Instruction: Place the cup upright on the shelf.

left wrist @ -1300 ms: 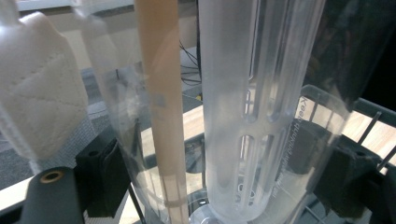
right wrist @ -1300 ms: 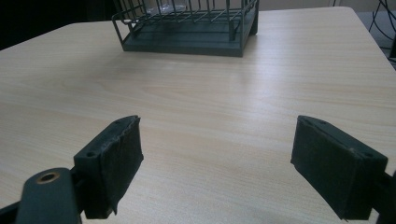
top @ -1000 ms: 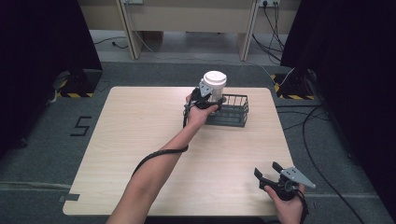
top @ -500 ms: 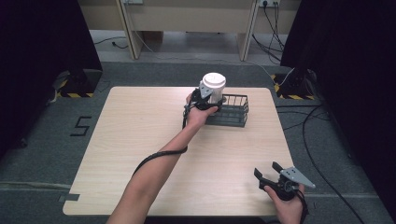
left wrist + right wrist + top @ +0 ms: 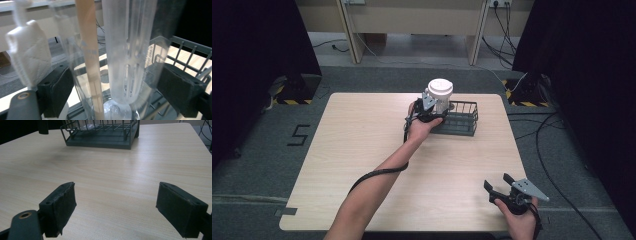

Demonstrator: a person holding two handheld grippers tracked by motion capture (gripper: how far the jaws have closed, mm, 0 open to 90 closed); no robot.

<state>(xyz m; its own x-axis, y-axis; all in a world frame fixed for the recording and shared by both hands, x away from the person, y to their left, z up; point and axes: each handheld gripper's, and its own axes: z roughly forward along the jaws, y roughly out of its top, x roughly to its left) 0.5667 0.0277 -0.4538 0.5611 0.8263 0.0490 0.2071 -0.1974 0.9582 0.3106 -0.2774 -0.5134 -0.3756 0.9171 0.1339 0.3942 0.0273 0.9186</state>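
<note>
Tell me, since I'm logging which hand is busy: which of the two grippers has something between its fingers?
The left gripper, at the wire basket, grips a clear cup with a white lid. The right gripper is open with nothing in it.

Left arm: bare forearm stretched forward across the table, hand wrapped round the left gripper (image 5: 430, 111), fingers (image 5: 56, 91) closed against what they hold. Right hand (image 5: 520, 220): low at the near edge, right gripper (image 5: 501, 184) level, fingers (image 5: 60, 208) spread wide, holding nothing.
</note>
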